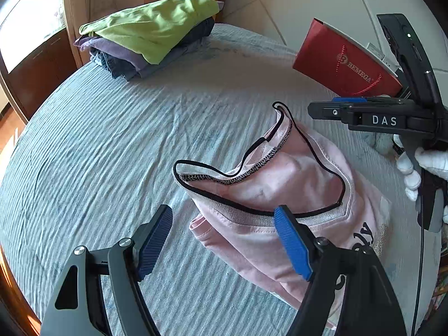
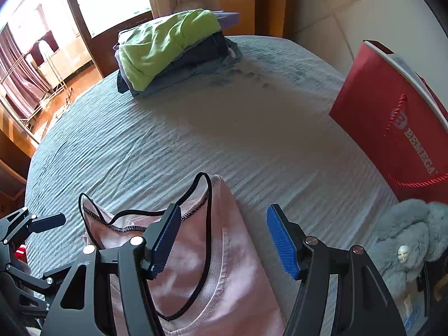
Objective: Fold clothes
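Observation:
A pink shirt (image 1: 280,179) with black-trimmed neckline lies folded on the blue-grey bedspread (image 1: 112,140). My left gripper (image 1: 224,242) hangs open just above its left edge, its right pad over the collar and nothing pressed between the pads. In the right wrist view the same pink shirt (image 2: 224,266) fills the lower middle. My right gripper (image 2: 224,242) stands open over it, the left pad above the neckline and the right pad over bare bedspread (image 2: 252,140). The right gripper (image 1: 336,110) also shows side-on, held by a white-gloved hand (image 1: 420,165).
A stack of folded clothes (image 1: 148,39) topped by a lime-green piece sits at the bed's far left corner. A red paper bag (image 1: 344,61) stands at the far right. A grey fluffy garment (image 2: 406,232) lies at the right edge. Wooden furniture and a window lie beyond.

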A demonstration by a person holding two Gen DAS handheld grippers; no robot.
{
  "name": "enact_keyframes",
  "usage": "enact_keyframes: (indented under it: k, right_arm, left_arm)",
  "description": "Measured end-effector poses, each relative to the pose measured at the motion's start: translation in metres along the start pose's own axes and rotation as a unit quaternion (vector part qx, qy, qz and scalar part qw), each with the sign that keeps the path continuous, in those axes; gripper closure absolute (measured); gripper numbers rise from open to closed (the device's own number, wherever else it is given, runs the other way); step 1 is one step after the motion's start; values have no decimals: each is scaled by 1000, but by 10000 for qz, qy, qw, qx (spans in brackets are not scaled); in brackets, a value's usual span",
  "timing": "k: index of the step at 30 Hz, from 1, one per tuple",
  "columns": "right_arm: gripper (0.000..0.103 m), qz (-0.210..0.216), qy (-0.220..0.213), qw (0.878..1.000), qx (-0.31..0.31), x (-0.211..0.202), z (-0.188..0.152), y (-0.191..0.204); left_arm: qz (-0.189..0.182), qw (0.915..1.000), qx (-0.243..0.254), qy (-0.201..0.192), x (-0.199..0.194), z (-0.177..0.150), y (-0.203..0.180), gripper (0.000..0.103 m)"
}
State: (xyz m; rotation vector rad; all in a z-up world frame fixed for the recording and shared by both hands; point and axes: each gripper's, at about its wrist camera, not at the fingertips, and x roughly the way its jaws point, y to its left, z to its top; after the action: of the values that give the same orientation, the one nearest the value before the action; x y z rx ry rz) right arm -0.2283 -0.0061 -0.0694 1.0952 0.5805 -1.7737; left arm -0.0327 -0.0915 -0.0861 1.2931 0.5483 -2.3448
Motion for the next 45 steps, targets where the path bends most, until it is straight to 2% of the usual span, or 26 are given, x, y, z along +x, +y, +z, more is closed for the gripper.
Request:
enact_keyframes:
  k: [2, 7, 11, 12, 13, 16, 20, 21, 22, 23, 24, 25, 27, 32, 34, 36, 38, 39, 42, 45]
  right_arm:
    - [39, -52, -42, 9997, 216, -19, -27, -2]
    - [36, -270, 61, 9956, 895, -55, -120, -1]
    - [36, -222, 175, 9898, 1399, -70, -183, 11]
    - [41, -214, 187, 9884, 1493, -73, -192, 16]
    - [51, -209, 197, 9870, 1584, -76, -200, 22]
    - [52, -176, 165, 9812, 1916, -82, -217, 36]
    - [52, -328, -1, 9693, 2435, -78, -221, 50]
    - [52, -286, -26, 9659, 2572, -73, -221, 55]
    - [58, -234, -49, 9624, 2706, -68, -220, 60]
    - [65, -183, -71, 9586, 2841, -62, -220, 65]
    - [70, -131, -94, 9546, 2974, -57, -219, 70]
    - [70, -192, -58, 9513, 3076, -55, -219, 73]
    - [71, -343, 30, 9444, 3270, -51, -221, 76]
    - [72, -602, 307, 9269, 3691, -47, -229, 80]
    - [72, -598, 437, 9200, 3849, -51, -236, 78]
    - [72, -591, 257, 9150, 3983, -62, -243, 74]
    - [72, -617, 34, 9085, 4133, -73, -248, 66]
    - [72, -683, -92, 9041, 4217, -78, -248, 59]
    - [71, -911, -415, 8890, 4469, -88, -243, 35]
    - [71, -998, -577, 8846, 4520, -86, -228, 9]
  left_arm:
    - [-97, 9999, 101, 18, -7, -11, -6, 27]
    - [-225, 9990, 357, 137, -17, -40, -27, 27]
    - [-303, 9966, 723, 251, -16, -57, -51, 27]
    - [-338, 9955, 846, 251, -16, -59, -58, 27]
    - [-391, 9942, 960, 269, -15, -60, -63, 27]
    - [-430, 9898, 1330, 266, -10, -54, -72, 27]
    - [-436, 9776, 2046, 248, 3, -40, -72, 27]
    - [-440, 9736, 2227, 248, 7, -36, -72, 30]
    - [-465, 9704, 2350, 312, 12, -32, -68, 48]
    - [-493, 9671, 2466, 383, 18, -29, -64, 73]
    - [-521, 9651, 2508, 544, 26, -26, -57, 82]
    - [-549, 9630, 2540, 716, 33, -23, -50, 93]
    - [-627, 9587, 2600, 971, 45, -19, -35, 94]
    - [-756, 9490, 2778, 1288, 50, -11, -10, 94]
    - [-915, 9491, 2719, 1302, 44, -4, -5, 94]
    - [-1119, 9498, 2675, 1177, 34, 7, -4, 88]
    - [-1316, 9482, 2757, 876, 27, 21, -16, 64]
    - [-1340, 9479, 2783, 782, 29, 30, -24, 60]
    - [-1385, 9464, 2855, 597, 43, 55, -49, 57]
    - [-1450, 9410, 2965, 746, 72, 70, -73, 57]
